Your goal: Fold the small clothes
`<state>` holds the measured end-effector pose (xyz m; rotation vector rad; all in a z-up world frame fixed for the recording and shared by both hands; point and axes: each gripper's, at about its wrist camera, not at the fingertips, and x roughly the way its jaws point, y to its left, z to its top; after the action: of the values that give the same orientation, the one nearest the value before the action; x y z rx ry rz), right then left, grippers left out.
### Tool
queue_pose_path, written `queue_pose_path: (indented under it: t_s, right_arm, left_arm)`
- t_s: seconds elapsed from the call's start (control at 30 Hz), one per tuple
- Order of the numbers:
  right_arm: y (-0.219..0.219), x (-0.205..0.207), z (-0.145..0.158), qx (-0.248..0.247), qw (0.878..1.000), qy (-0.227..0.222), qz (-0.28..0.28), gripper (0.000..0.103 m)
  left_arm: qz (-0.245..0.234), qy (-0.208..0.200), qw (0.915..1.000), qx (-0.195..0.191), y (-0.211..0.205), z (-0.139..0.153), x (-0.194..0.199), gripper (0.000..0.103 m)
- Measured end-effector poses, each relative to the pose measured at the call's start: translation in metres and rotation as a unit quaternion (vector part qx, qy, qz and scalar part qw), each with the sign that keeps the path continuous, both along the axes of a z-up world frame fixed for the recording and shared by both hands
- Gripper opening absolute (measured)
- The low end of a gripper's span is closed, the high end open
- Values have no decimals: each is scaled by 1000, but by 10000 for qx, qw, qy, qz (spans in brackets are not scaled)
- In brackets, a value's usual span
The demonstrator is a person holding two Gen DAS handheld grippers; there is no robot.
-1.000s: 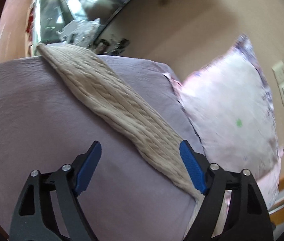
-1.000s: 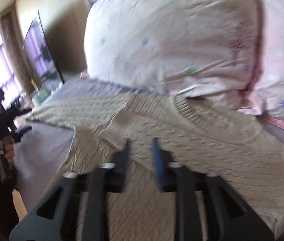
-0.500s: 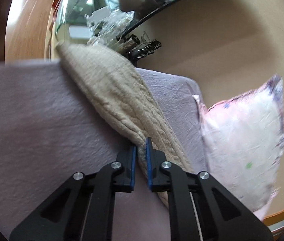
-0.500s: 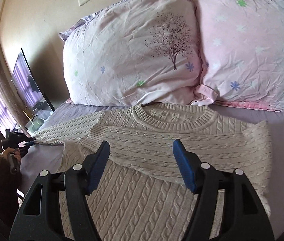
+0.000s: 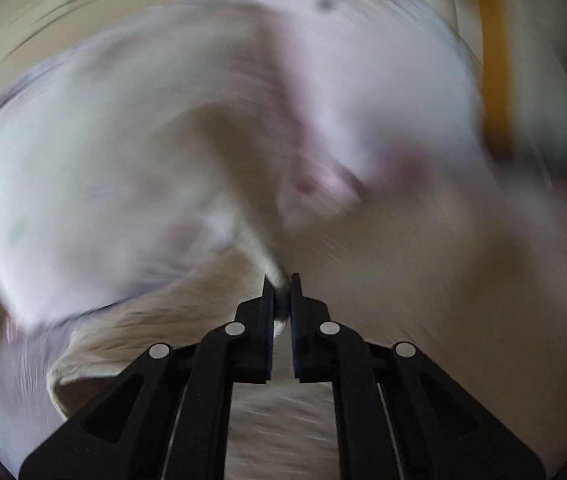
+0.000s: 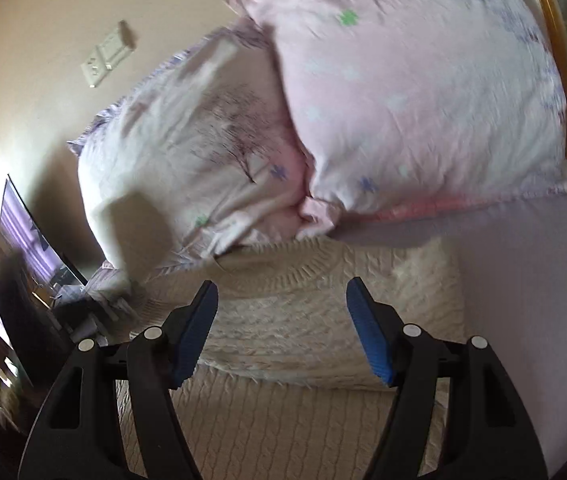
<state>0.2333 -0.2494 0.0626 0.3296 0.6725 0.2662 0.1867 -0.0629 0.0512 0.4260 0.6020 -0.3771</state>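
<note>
A cream cable-knit sweater (image 6: 307,320) lies on the lilac bed sheet (image 6: 523,280), its neck toward the pillows and its right sleeve folded across the chest. My right gripper (image 6: 281,308) is open and empty, hovering above the sweater's chest. In the blurred left wrist view my left gripper (image 5: 281,284) is shut on the sweater's left sleeve (image 5: 243,208), and the sleeve is lifted off the bed in front of the pillows. The sweater body (image 5: 423,280) lies below it.
Two pale pink pillows (image 6: 403,92) lean against the beige wall behind the sweater. A wall socket plate (image 6: 103,60) is at upper left. A dark screen and cluttered stand (image 6: 31,240) are beyond the bed's left edge.
My left gripper, shut on the left sleeve, has swung it up and across toward the pillows. My right gripper stays open and has moved closer over the sweater.
</note>
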Motion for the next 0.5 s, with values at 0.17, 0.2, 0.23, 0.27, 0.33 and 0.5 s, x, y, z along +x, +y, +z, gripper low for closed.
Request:
queue_pose_path:
  t_s: [0.17,0.2,0.23,0.27,0.33,0.5]
  right_arm:
    - [-22,18,-27,166,9971,731,-121,53]
    - [-25,23,-33,166,9954,916,-213,51]
    - [-29,28,-41,187,9929,1133,-326,48]
    - [-31,31,-48,240,9908,1288,-346,45]
    - [-30,34,-62,391,9865,1572,-237,42]
    - [-6,18,-71,49,9857,1659,288,41]
  left_arm:
    - [-292,105,9989,348,-3,-21,-54,13]
    - [-156,151,9993,293,10,-19,-58,13]
    - [20,199,9995,237,23,-18,-61,13]
    - [324,255,9990,186,45,-16,-64,14]
    - [784,284,9963,211,72,-15,-68,16]
    - [1504,560,9870,55,126,-22,-82,30]
